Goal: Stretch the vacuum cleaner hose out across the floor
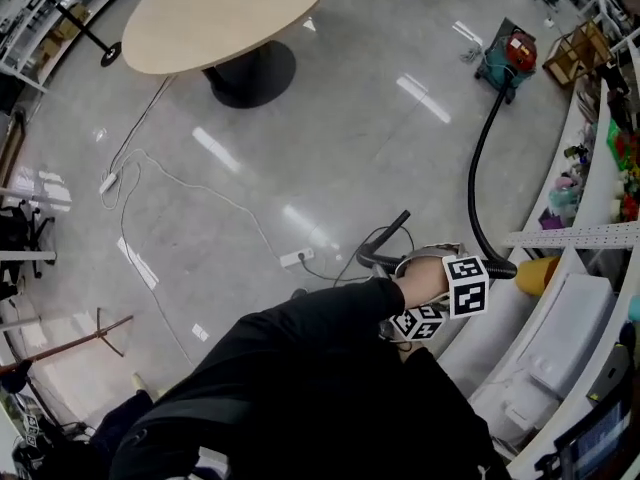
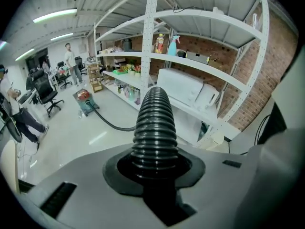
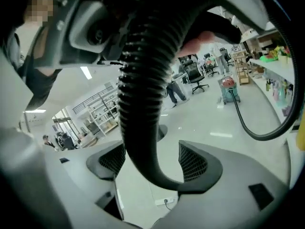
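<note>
The teal and red vacuum cleaner [image 1: 508, 58] stands far off on the floor near the shelves. Its black hose [image 1: 473, 183] curves from there to me. My left gripper [image 2: 155, 168] is shut on the ribbed hose [image 2: 153, 123], which runs on toward the vacuum cleaner [image 2: 85, 100]. Its marker cube [image 1: 466, 286] shows beyond my sleeve in the head view. My right gripper [image 3: 155, 163] stands open; the hose's smooth bent end [image 3: 143, 142] passes between its jaws and rests on the right jaw's tip. Its cube [image 1: 420, 323] sits just below the left one.
A round table [image 1: 225, 13] on a dark pedestal stands at the back. White cables and a power strip [image 1: 295, 259] lie on the floor ahead of me. White shelving [image 1: 600, 238] runs along the right. Office chairs [image 2: 45, 92] and people are in the distance.
</note>
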